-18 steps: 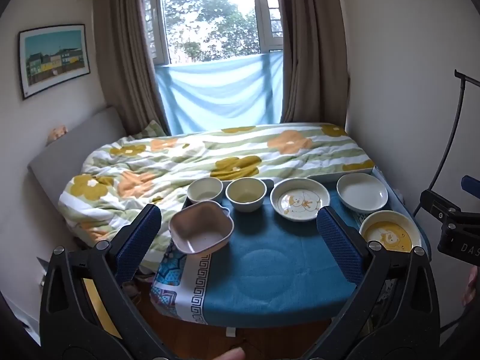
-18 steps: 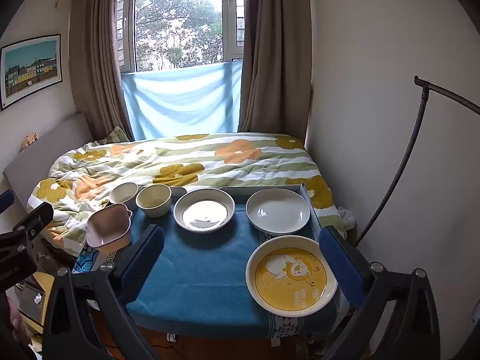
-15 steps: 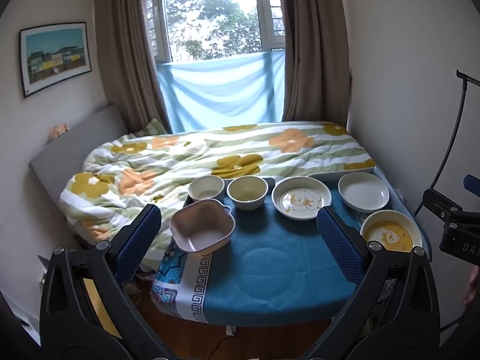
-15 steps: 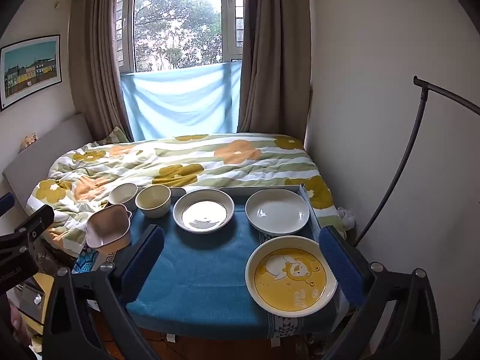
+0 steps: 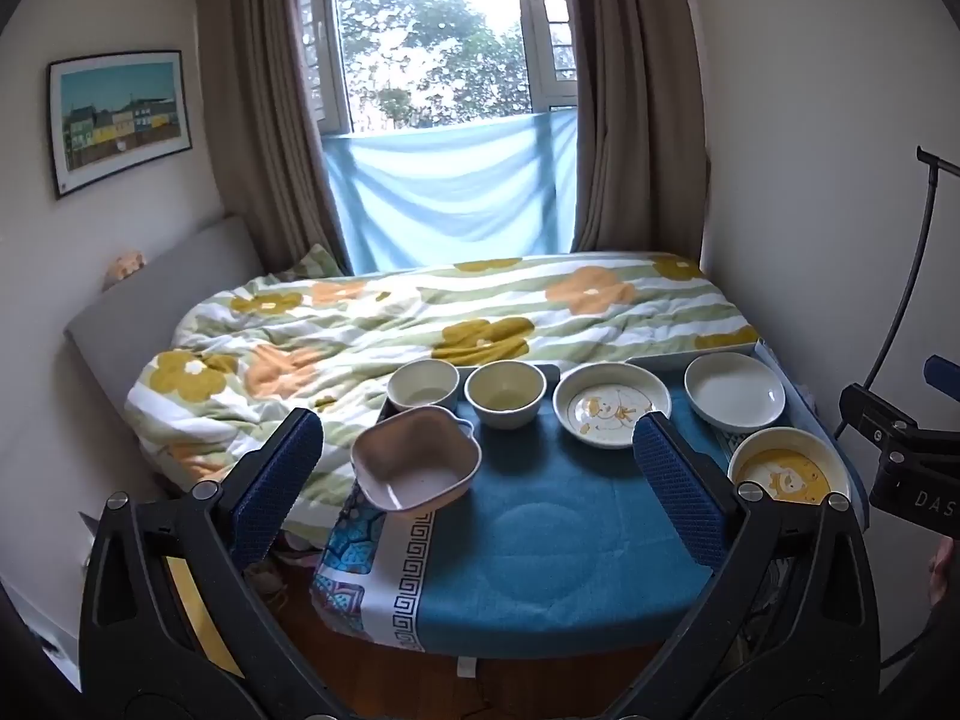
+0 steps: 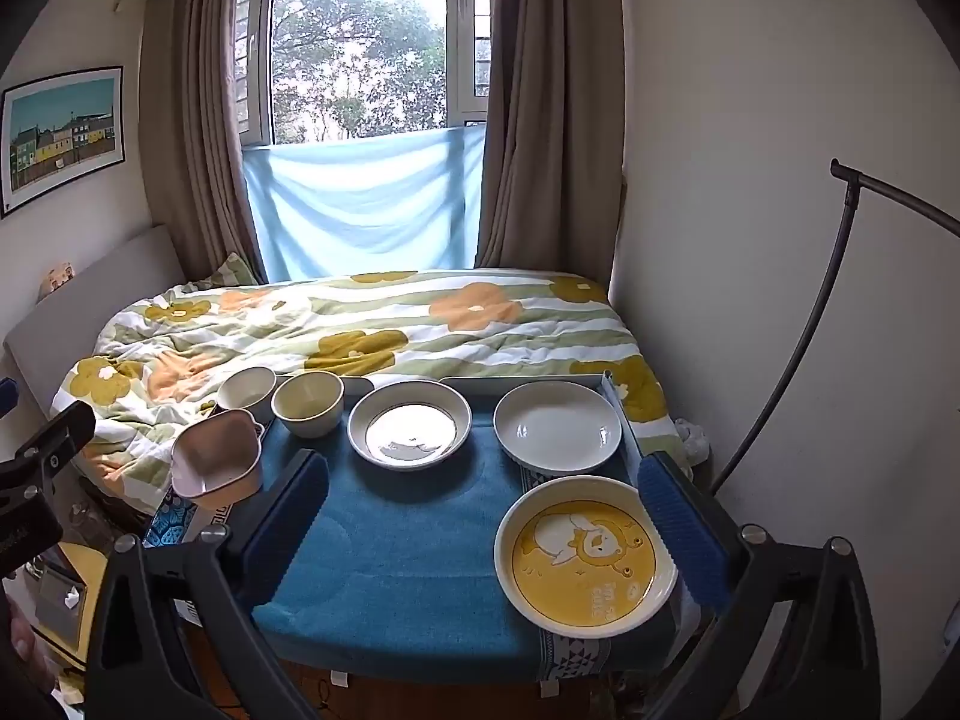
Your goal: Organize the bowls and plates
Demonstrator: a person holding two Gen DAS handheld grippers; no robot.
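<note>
On a blue-clothed table stand a pink square bowl at the left edge, a white bowl, a cream bowl, a bear-print plate, a plain white plate and a yellow bear plate. The right wrist view shows the same set: pink bowl, cream bowl, rimmed plate, white plate, yellow plate. My left gripper is open and empty, short of the table. My right gripper is open and empty, near the yellow plate.
A bed with a flowered quilt lies behind the table. A wall is close on the right, with a black curved stand. The pink bowl overhangs the table's left edge. Wooden floor shows below the front edge.
Both views have shifted only slightly; the left gripper has drifted a little. The dishes have not moved and both grippers stay open.
</note>
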